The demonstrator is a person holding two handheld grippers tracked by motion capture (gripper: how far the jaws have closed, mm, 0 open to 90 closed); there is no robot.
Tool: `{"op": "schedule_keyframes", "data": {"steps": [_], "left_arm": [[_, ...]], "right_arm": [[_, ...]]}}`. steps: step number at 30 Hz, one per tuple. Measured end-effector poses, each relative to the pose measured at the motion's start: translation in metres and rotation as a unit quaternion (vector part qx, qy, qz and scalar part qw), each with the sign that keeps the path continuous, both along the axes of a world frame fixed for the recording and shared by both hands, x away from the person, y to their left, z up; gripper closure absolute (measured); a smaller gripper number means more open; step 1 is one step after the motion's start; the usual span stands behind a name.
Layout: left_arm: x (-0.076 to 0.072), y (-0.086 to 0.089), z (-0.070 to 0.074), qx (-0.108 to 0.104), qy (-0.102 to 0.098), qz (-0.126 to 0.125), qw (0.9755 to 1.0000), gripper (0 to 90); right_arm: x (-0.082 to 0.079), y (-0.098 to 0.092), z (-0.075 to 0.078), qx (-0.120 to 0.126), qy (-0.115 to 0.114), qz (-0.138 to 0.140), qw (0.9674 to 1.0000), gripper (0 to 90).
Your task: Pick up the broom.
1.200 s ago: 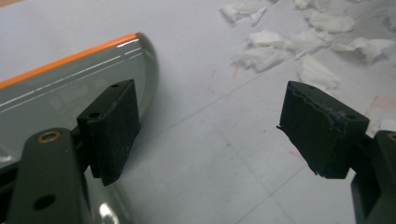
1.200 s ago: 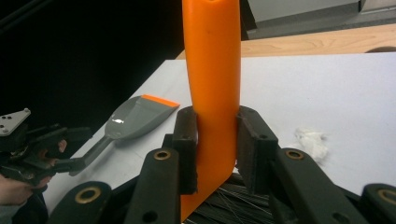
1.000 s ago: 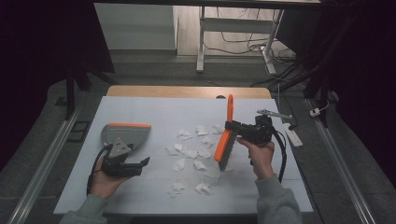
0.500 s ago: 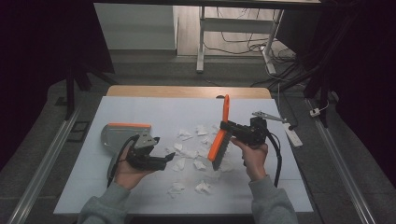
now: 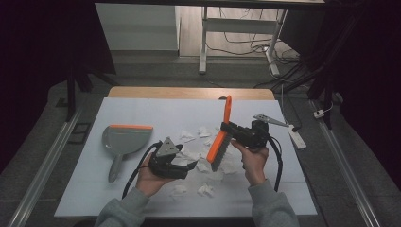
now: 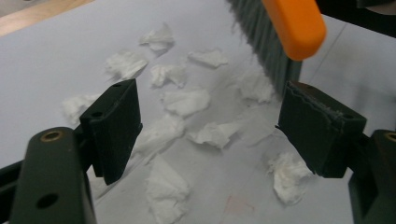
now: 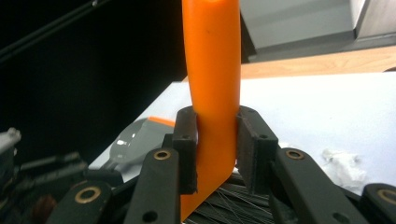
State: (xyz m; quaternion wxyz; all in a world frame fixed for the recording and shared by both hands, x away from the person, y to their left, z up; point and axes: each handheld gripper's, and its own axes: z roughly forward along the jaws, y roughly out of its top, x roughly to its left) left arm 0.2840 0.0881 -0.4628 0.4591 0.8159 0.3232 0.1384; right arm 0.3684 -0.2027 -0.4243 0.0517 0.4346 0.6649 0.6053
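Note:
My right gripper is shut on the orange brush, gripping its handle between both jaws, with the grey bristles pointing down over the table. Several crumpled white paper scraps lie scattered on the white table under and around the brush. My left gripper stands open just left of the brush, low over the scraps, nothing between its jaws. A grey dustpan with an orange lip lies flat at the left; the dustpan is also behind the brush handle in the right gripper view.
A white bar-shaped object lies near the table's right edge. A wooden strip runs along the far edge. Metal rails flank the table, and cables lie on the floor behind.
My left gripper has moved right, away from the dustpan, to the paper scraps beside the brush. The brush has tilted and come down slightly towards the scraps.

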Motion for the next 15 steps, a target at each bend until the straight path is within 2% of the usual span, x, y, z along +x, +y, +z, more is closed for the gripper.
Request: {"op": "schedule_keyframes", "data": {"steps": [7, 10, 12, 15], "left_arm": [[-0.005, -0.018, -0.001, -0.006, -0.008, -0.015, 0.9998, 22.9], [-0.007, -0.025, -0.003, 0.001, -0.011, -0.023, 0.9997, 23.5], [-0.008, -0.029, -0.005, 0.008, -0.018, -0.019, 0.9996, 23.7], [-0.006, -0.032, -0.010, 0.007, -0.019, -0.008, 0.9998, 24.7]], "right_arm": [[-0.004, 0.005, -0.003, 0.003, -0.002, -0.010, 0.9999, 70.3], [-0.005, 0.012, -0.006, -0.002, -0.003, -0.006, 1.0000, 70.3], [-0.005, 0.016, -0.007, 0.002, -0.003, -0.005, 1.0000, 70.3], [-0.007, 0.018, -0.009, 0.005, -0.005, -0.009, 0.9999, 70.3]]}}
